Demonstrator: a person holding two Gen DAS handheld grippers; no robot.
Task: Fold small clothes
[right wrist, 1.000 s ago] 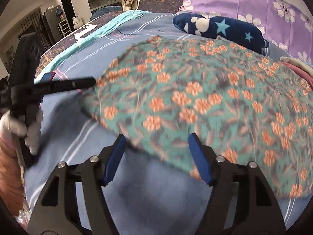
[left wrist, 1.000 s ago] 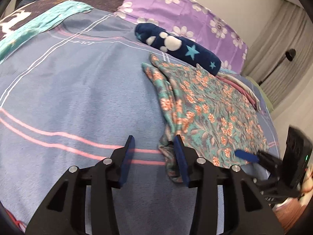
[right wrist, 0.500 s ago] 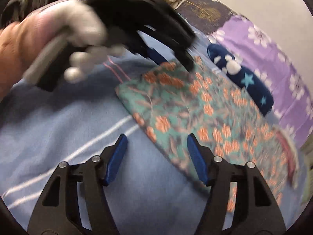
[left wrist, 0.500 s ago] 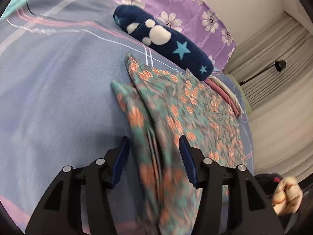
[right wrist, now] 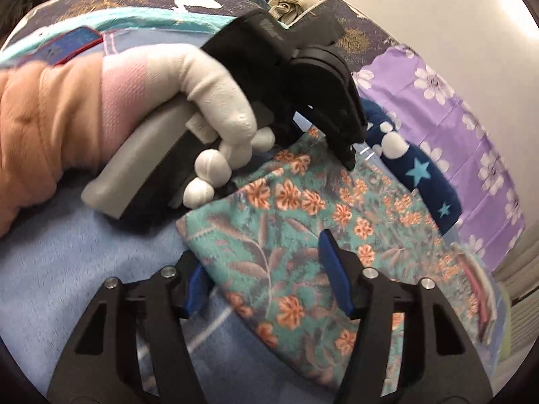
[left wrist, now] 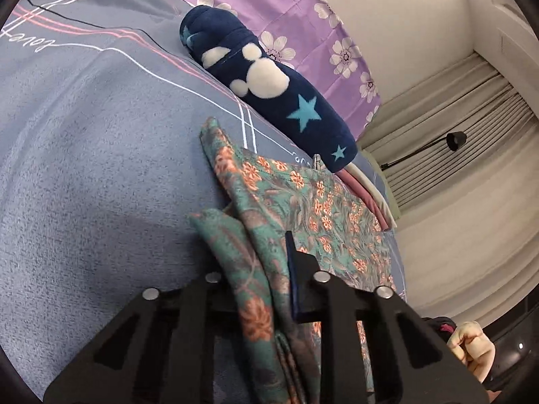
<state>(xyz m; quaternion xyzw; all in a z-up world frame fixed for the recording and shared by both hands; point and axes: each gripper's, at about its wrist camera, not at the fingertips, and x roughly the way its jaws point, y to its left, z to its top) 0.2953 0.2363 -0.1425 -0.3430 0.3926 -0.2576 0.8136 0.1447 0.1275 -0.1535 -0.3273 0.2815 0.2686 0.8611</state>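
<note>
A teal garment with orange flowers (left wrist: 313, 202) lies on the blue-grey bedspread (left wrist: 84, 151). My left gripper (left wrist: 259, 262) has the garment's bunched left edge between its jaws, which are closing and pinch the folds; the cloth hides the left pad. The right wrist view shows that left gripper (right wrist: 350, 155) in a white-gloved hand (right wrist: 215, 101), tips down on the garment's (right wrist: 286, 202) far corner. My right gripper (right wrist: 262, 269) straddles the near corner. Its jaws are closing but stand apart, and the cloth drapes over the left pad without being pressed.
A navy plush roll with stars (left wrist: 269, 94) lies behind the garment, with a purple flowered pillow (left wrist: 303, 17) beyond it. Folded pink and white clothes (left wrist: 367, 198) sit at the garment's far right. A red-edged phone (right wrist: 70, 43) lies on the bed at the left.
My left gripper moved forward onto the garment's left edge and closed on its folds. My right gripper rolled and slid to the near corner, its jaws narrowing a little.
</note>
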